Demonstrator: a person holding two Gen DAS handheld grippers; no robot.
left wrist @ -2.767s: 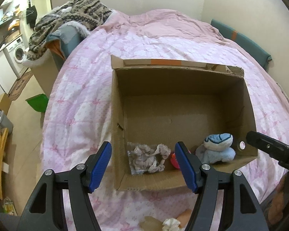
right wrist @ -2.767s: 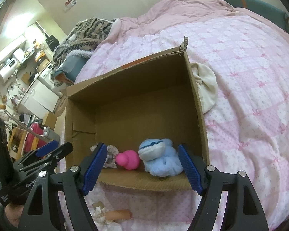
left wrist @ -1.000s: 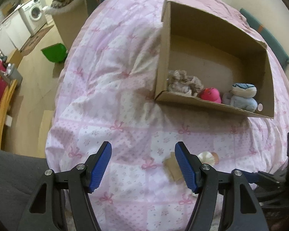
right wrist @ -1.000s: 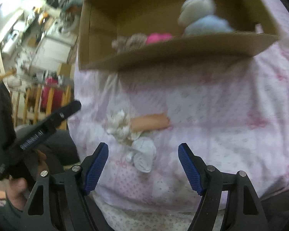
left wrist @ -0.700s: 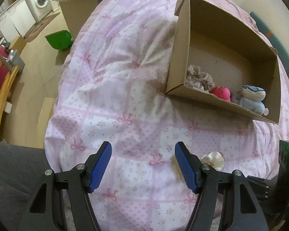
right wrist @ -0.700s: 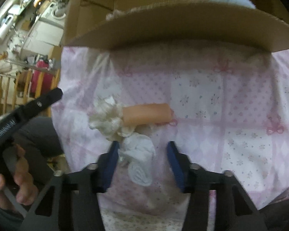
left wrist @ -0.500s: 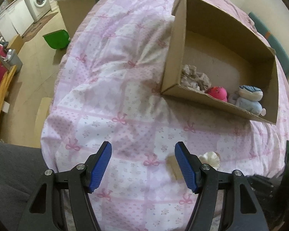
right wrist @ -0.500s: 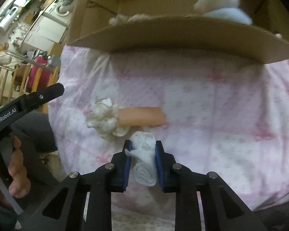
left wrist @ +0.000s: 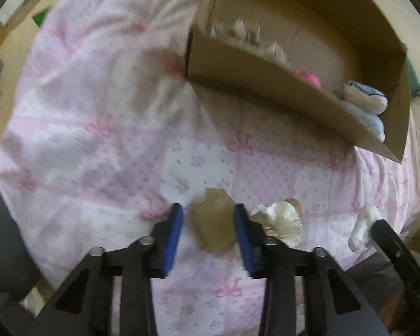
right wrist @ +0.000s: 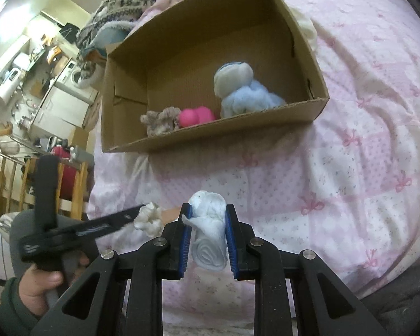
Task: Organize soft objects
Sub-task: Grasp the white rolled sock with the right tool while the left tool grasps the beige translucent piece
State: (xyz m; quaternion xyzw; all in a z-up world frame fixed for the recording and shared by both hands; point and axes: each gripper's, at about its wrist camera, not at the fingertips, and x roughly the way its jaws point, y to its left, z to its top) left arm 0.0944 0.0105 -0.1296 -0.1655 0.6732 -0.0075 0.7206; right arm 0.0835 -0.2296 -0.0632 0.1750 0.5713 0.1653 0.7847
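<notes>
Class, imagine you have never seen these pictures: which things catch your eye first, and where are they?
The right gripper is shut on a rolled white cloth in the foreground. Beyond it, on the pink quilt, an open cardboard box holds a blue plush and a pink toy.

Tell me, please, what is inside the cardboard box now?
Inside the cardboard box, along its near wall: a grey-beige scrunchie, a pink toy and a blue-and-white plush. The near wall covers their lower parts and the floor right behind it.

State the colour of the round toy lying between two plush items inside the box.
Bright pink toy, clearest in the right wrist view.
</notes>
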